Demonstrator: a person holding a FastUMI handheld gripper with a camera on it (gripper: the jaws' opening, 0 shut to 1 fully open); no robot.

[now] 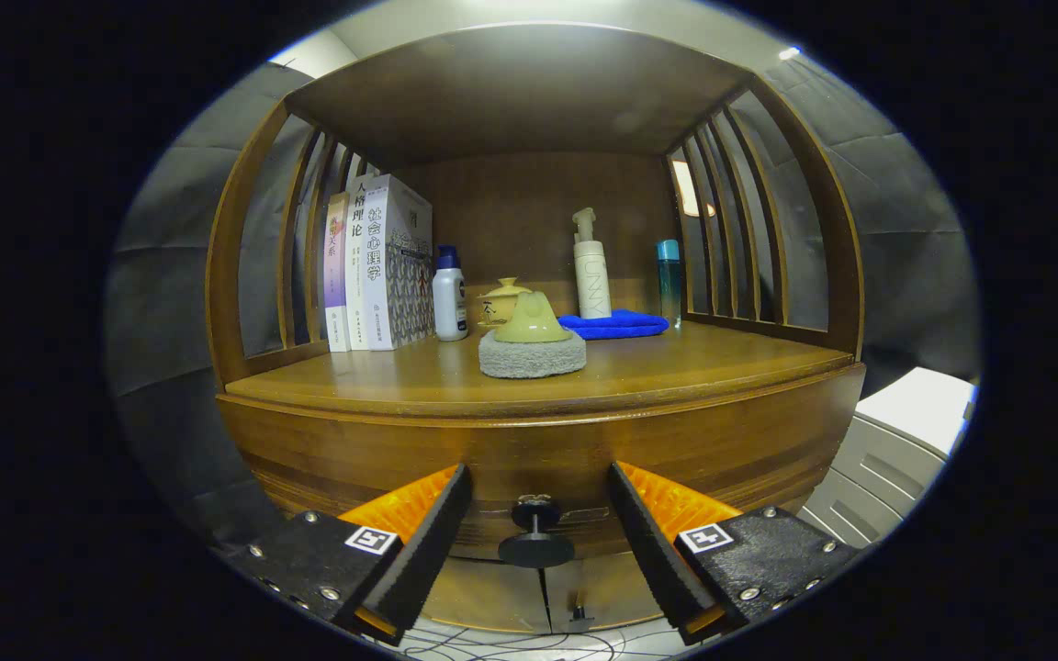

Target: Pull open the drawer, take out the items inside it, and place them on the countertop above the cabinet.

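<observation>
**Tongs spread wide either side of the drawer knob**

Tongs [536, 528] held wide apart, nothing gripped. Black drawer knob [535, 532] centred in the gap between the two fingers [419, 551], clear of both foam pads. Drawer front [354, 454] closed, flush under the front edge of the bench [419, 372]; contents hidden.

On the bench, near the middle of the front edge: grey round sponge pad [532, 355] with a yellow-green lid-shaped piece [532, 321] resting on top. Just behind, a small yellow-green lidded cup [501, 301]. Toward the left rear corner: three upright books [382, 266] leaning against the slatted side, white bottle with a blue cap [449, 296] just beside them. Toward the right rear: white pump bottle [591, 271] standing at the back of a folded blue cloth [616, 323], slim teal bottle [669, 280] near the right slats. Below the drawer, two cabinet doors [492, 597] meeting at a centre seam. White unit [896, 450] off to the right of the cabinet.
</observation>
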